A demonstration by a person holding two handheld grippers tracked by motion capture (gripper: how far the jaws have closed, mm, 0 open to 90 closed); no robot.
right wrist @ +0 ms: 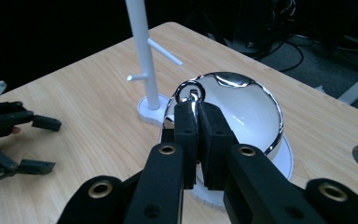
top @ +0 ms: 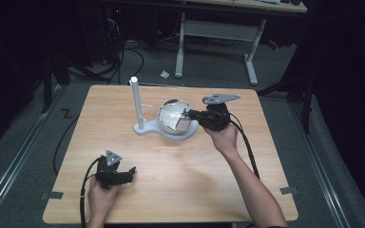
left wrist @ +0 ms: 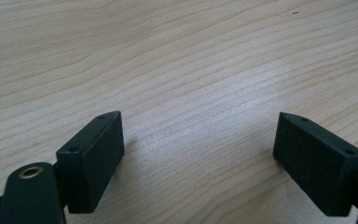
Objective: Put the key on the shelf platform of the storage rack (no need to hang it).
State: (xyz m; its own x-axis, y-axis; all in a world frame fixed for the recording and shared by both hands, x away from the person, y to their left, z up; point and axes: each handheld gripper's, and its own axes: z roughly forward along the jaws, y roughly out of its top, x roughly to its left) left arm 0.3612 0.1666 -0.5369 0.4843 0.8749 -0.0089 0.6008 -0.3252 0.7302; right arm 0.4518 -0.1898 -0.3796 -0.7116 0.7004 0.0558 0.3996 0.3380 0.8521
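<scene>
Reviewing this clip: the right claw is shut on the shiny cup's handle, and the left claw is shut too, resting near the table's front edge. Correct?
Not quite. The left claw is open, its jaws wide apart over bare table, as the left gripper view shows. The right claw is indeed shut on the shiny cup's handle.

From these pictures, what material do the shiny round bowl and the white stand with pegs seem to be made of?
The shiny round bowl looks like polished metal: its mirror surface reflects the room. The white stand with pegs looks like matte plastic, smooth and uniformly white, though painted metal is possible.
</scene>
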